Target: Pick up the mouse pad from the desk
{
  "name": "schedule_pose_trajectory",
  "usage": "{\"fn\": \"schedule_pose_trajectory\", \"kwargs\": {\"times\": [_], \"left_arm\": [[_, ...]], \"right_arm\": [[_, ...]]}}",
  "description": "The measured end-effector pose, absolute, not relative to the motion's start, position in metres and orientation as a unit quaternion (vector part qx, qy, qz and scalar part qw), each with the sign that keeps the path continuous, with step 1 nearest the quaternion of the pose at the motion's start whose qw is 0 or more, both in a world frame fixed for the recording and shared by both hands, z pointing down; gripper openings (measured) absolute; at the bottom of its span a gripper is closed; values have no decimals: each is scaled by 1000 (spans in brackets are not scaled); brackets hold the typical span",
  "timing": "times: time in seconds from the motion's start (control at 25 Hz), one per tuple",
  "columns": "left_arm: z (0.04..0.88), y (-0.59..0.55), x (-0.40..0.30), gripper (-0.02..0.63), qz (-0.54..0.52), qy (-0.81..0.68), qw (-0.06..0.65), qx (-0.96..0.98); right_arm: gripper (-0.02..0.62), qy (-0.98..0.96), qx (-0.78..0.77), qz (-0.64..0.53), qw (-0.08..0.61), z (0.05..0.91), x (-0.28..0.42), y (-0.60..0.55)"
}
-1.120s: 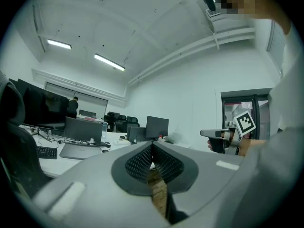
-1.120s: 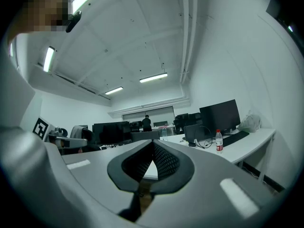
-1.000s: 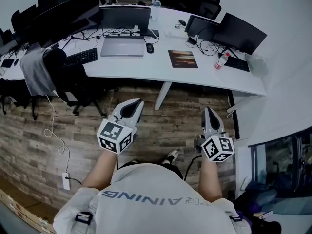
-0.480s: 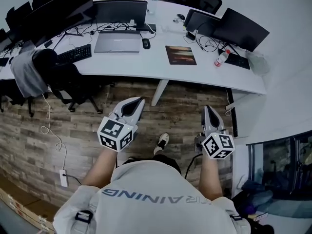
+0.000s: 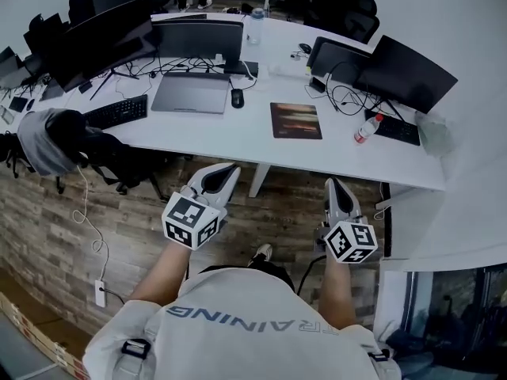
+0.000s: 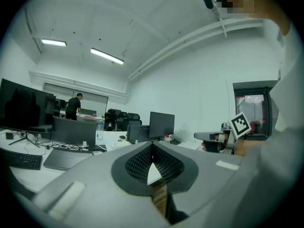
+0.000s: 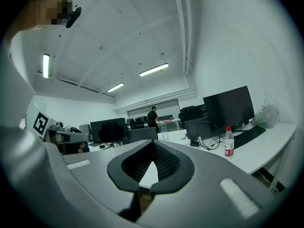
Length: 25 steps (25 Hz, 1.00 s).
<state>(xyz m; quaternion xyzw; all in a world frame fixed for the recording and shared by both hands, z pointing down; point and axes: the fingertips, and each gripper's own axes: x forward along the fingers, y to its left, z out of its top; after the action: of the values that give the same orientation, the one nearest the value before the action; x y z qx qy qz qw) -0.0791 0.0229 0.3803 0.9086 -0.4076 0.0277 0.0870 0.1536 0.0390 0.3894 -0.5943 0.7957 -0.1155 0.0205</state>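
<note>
The mouse pad (image 5: 296,120), a dark rectangle with a brownish print, lies flat on the white desk (image 5: 238,137) right of centre. Both grippers hang over the wooden floor, short of the desk's front edge and pointing toward it. My left gripper (image 5: 230,167) is shut and empty, below and left of the pad. My right gripper (image 5: 330,182) is also shut and empty, below and slightly right of the pad. In the left gripper view the left gripper (image 6: 152,144) has its tips together, and in the right gripper view so does the right gripper (image 7: 153,141).
On the desk are a closed laptop (image 5: 191,93), a mouse (image 5: 237,97), a keyboard (image 5: 116,112), monitors (image 5: 198,39) (image 5: 412,74) with cables, and a red-capped bottle (image 5: 366,130). A chair with a grey jacket (image 5: 47,137) stands at the left. The desk leg (image 5: 257,179) is between the grippers.
The person has stepped toward the desk, so it sits nearer and lower in the head view. Both grippers travelled forward with the person, still shut and empty.
</note>
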Motion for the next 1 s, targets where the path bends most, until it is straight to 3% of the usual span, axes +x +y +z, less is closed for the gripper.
{"fn": "schedule_pose_trajectory", "kwargs": {"times": [0.48, 1.0], "left_arm": [[400, -74, 41, 0, 56, -421, 110, 899], [415, -163, 68, 0, 60, -381, 128, 914]], "right_arm": [[17, 792, -590, -155, 8, 435, 280, -49], [17, 774, -610, -168, -23, 455, 291, -114]]}}
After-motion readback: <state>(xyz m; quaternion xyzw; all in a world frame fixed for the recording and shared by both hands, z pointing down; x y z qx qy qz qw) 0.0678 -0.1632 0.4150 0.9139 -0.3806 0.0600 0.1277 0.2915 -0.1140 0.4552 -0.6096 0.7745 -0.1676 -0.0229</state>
